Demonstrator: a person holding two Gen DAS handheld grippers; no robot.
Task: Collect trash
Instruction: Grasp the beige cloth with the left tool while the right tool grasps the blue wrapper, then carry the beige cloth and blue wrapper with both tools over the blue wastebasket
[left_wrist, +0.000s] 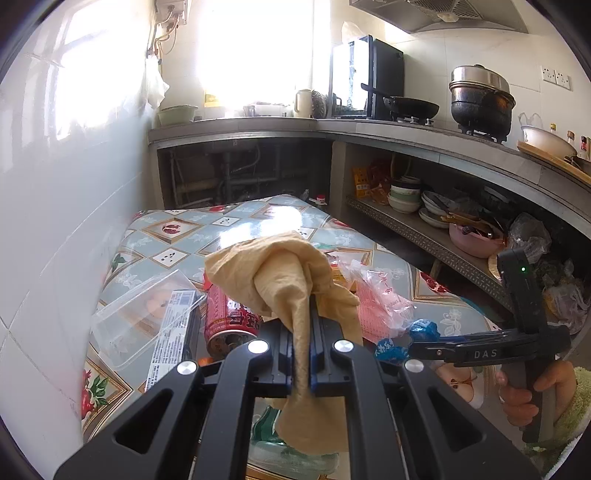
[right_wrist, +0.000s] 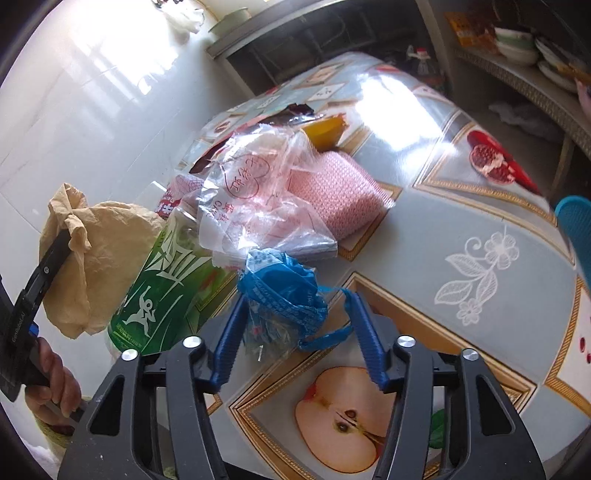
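My left gripper (left_wrist: 309, 306) is shut on a crumpled tan paper bag (left_wrist: 280, 266) and holds it off the patterned table (right_wrist: 461, 206); the right wrist view shows that bag (right_wrist: 107, 236) at the left. My right gripper (right_wrist: 298, 295) straddles a crumpled blue plastic wrapper (right_wrist: 284, 291) lying on the table. Its left finger touches the wrapper, and a gap shows between the wrapper's bulk and the right finger. Behind the wrapper lie a clear printed plastic bag (right_wrist: 258, 192), a pink mesh sheet (right_wrist: 340, 188), a green bottle (right_wrist: 166, 288) and a red can (left_wrist: 229, 317).
A clear plastic box (left_wrist: 140, 314) sits at the table's left side by the white tiled wall (left_wrist: 55, 221). A yellow wrapper (right_wrist: 325, 129) lies farther back. A low shelf of bowls (left_wrist: 406, 195) runs along the right under the counter. A person's hand (left_wrist: 532, 391) grips the right tool.
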